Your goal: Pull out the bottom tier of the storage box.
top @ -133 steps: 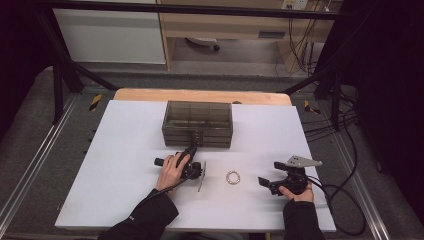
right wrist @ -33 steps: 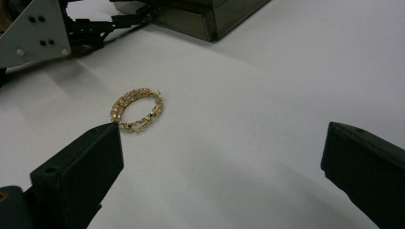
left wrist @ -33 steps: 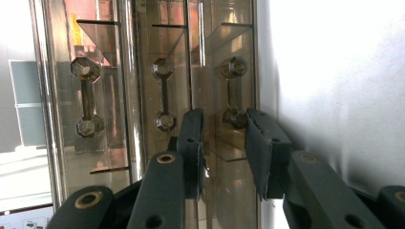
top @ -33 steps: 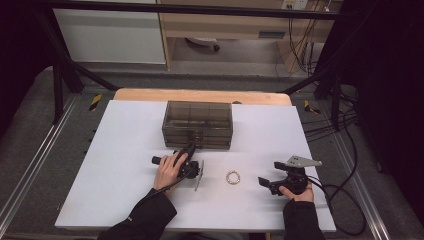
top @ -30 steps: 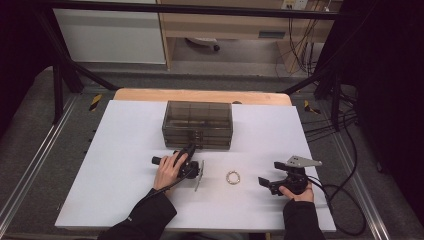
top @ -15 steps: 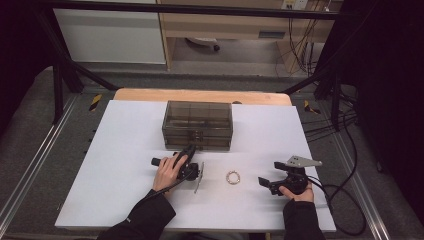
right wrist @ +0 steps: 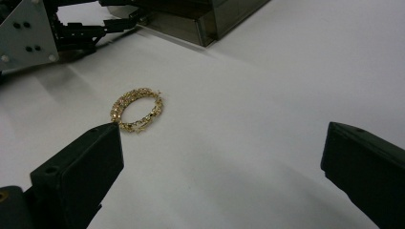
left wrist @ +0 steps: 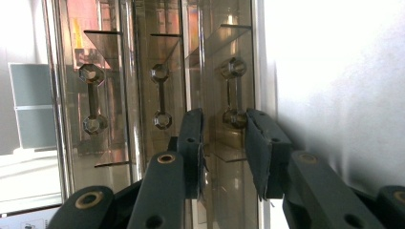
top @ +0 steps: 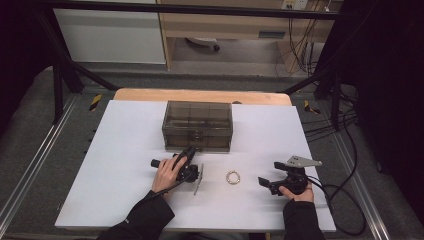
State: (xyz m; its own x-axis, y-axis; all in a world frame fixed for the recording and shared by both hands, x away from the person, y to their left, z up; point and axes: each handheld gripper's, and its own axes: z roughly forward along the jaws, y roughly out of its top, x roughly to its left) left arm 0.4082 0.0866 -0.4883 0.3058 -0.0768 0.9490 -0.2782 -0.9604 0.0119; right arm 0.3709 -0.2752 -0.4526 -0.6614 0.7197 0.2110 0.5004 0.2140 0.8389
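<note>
— Left gripper (left wrist: 223,143) is up at the smoky drawer box (top: 197,125), jaws part-spread either side of one handle (left wrist: 232,91). Three handles counted.

— Right gripper (right wrist: 219,157) gapes wide; one gold bracelet (right wrist: 137,109) lies on the table (top: 125,150) between both grippers.

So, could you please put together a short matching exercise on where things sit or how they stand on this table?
Things:
1. drawer box
2. gold bracelet
3. left gripper
4. right gripper

Descriptions:
A. jaws wide apart with nothing between them, over bare table
B. lying flat between the two hands
C. smoky, see-through, at the far middle of the white top
D. jaws set either side of a drawer handle

Pairs: 1-C, 2-B, 3-D, 4-A
</note>
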